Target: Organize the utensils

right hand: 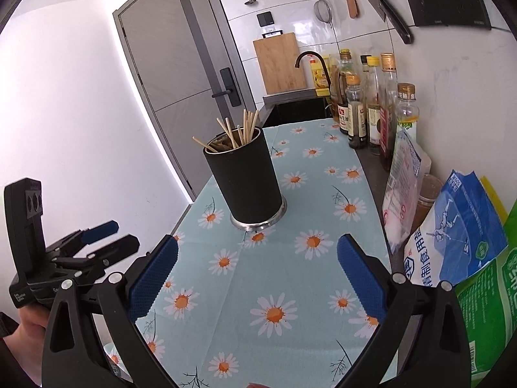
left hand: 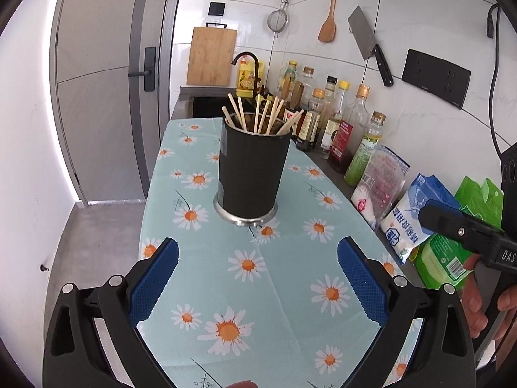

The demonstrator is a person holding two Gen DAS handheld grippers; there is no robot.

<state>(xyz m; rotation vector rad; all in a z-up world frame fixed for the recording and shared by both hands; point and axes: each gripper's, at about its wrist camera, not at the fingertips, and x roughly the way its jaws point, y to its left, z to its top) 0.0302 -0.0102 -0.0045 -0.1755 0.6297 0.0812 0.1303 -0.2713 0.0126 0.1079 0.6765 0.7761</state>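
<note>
I hold both grippers, left (left hand: pixel 258 278) and right (right hand: pixel 257 278), spread wide and empty, short of the black cup (left hand: pixel 250 168) of chopsticks (left hand: pixel 258 116) mid-tablecloth (left hand: pixel 284 291); risk imo: a nudge tips the tall cup, sticks scatter.

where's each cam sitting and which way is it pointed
Left wrist: on the left gripper, looking along its open blue fingers at the black holder of chopsticks; the right gripper and hand show at right.
Right wrist: on the right gripper, fingers open, facing the same holder from farther right; the left gripper and hand show at left.
Shared: holder, daisy tablecloth, bottles, wall tools.
</note>
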